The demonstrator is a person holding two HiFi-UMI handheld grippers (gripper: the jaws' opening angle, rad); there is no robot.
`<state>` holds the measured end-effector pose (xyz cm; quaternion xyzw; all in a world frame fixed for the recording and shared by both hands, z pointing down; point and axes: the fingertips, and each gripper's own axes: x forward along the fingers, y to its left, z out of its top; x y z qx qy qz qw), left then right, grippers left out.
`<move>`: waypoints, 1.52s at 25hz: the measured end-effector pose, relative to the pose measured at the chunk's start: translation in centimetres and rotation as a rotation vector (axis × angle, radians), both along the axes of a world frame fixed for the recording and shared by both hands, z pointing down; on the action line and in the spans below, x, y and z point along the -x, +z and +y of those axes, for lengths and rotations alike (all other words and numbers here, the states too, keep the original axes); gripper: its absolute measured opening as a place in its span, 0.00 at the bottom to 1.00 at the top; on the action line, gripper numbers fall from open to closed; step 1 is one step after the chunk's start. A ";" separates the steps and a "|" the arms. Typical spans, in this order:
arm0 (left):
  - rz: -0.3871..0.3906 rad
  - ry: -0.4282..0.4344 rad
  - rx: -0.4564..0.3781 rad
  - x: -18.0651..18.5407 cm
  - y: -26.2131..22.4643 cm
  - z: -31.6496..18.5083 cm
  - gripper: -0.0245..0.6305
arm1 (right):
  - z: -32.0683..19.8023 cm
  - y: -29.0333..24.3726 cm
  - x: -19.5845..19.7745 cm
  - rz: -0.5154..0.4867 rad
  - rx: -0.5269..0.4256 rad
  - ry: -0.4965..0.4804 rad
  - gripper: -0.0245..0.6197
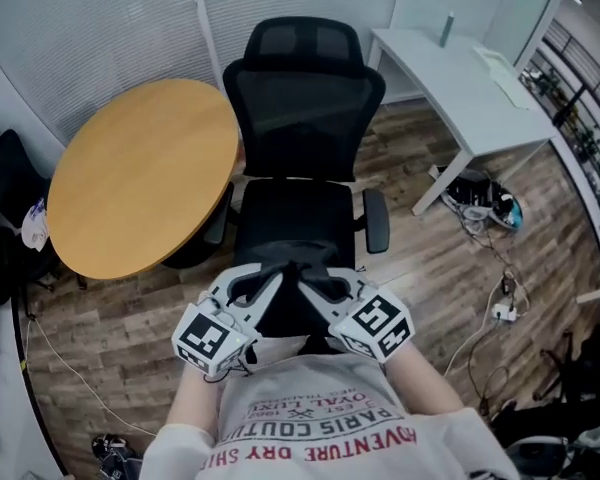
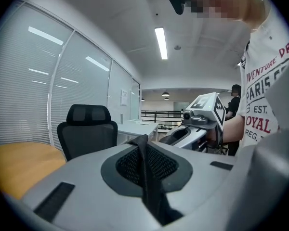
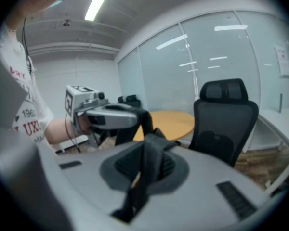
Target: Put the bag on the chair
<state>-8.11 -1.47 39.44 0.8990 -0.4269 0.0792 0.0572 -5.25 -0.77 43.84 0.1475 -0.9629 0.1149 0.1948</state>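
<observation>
Wood floor holds one office chair; before it, left gripper and right gripper each clench one bag strap.

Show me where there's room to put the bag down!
The chair seat is bare, between the armrest and the backrest. The round table left of it is bare too. Crowded: the floor under the desk, with clutter. The left gripper and right gripper each pinch a strap.
</observation>
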 end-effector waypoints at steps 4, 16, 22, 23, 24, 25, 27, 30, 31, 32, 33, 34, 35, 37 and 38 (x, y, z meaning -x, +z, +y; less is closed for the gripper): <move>0.016 0.007 0.002 0.0 -0.5 -4.3 0.11 | -4.5 -0.7 0.1 -0.015 0.014 -0.017 0.10; -0.031 0.088 0.017 1.4 1.4 -18.8 0.11 | -20.0 1.0 1.6 0.012 0.039 0.129 0.10; -0.026 0.143 0.036 3.3 1.9 -25.6 0.11 | -26.3 1.6 3.5 0.015 0.061 0.194 0.10; -0.025 0.153 0.040 3.5 2.1 -26.4 0.11 | -27.1 1.8 3.8 0.014 0.067 0.203 0.10; -0.023 0.162 0.044 3.7 2.3 -27.1 0.11 | -27.8 2.0 4.0 0.013 0.072 0.211 0.10; -0.022 0.170 0.048 4.0 2.6 -27.8 0.11 | -28.5 2.2 4.2 0.013 0.078 0.219 0.10; -0.020 0.181 0.057 4.5 3.1 -29.0 0.11 | -29.7 2.8 4.7 0.017 0.090 0.231 0.10; -0.013 0.191 0.080 5.4 4.2 -30.5 0.11 | -31.1 3.9 5.6 0.028 0.109 0.242 0.10; -0.011 0.194 0.088 5.7 4.6 -30.9 0.11 | -31.6 4.3 5.9 0.031 0.114 0.245 0.10; -0.010 0.199 0.096 5.9 5.0 -31.2 0.11 | -32.1 4.7 6.1 0.036 0.117 0.247 0.10; -0.011 0.205 0.103 6.1 5.4 -31.6 0.11 | -32.6 5.0 6.3 0.041 0.121 0.249 0.10; -0.012 0.211 0.111 6.3 5.8 -31.9 0.11 | -33.2 5.4 6.3 0.046 0.125 0.251 0.10; -0.013 0.216 0.120 6.4 6.1 -32.3 0.11 | -33.7 5.7 6.4 0.051 0.130 0.251 0.10; -0.014 0.217 0.140 6.6 6.9 -33.2 0.11 | -34.7 6.4 6.5 0.061 0.142 0.249 0.10; -0.014 0.216 0.152 6.7 7.4 -33.6 0.11 | -35.1 6.8 6.6 0.067 0.146 0.245 0.10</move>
